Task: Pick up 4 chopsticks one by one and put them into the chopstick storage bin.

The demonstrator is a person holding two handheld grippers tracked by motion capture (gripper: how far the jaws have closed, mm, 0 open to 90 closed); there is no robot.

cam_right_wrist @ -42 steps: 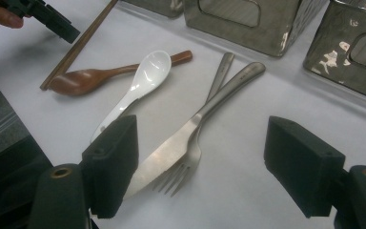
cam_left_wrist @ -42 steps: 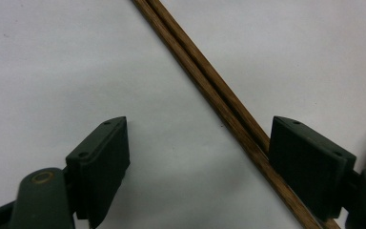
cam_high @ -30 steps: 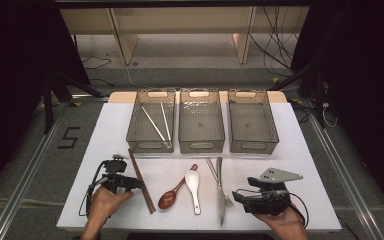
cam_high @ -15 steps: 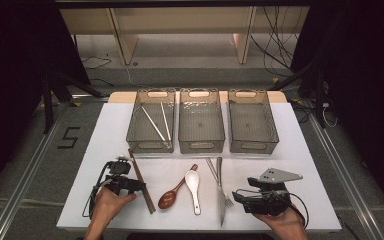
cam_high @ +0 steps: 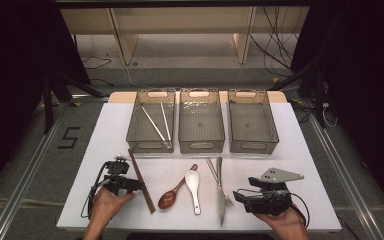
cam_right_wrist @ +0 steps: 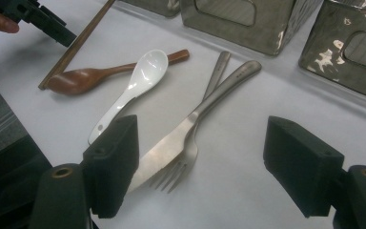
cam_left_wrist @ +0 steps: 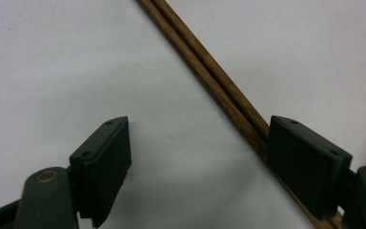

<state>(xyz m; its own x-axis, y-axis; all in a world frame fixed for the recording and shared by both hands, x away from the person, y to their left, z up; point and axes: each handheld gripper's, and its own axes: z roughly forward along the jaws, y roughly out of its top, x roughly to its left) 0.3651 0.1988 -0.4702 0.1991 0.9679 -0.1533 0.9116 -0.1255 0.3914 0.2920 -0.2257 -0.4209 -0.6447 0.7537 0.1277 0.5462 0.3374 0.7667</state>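
Wooden chopsticks running diagonally from frame top to lower right, touching my left gripper's right jaw; jaws spread. I'm shifting right to straddle both sticks before closing. Right gripper idling open over the knife.

The one readable sign is a large dark numeral "5", marked on the grey floor to the left of the tabletop, about level with the near ends of the three bins. It reads upright from the near side in the high view. Nothing else carries legible writing: no label or brand can be made out in either gripper view.
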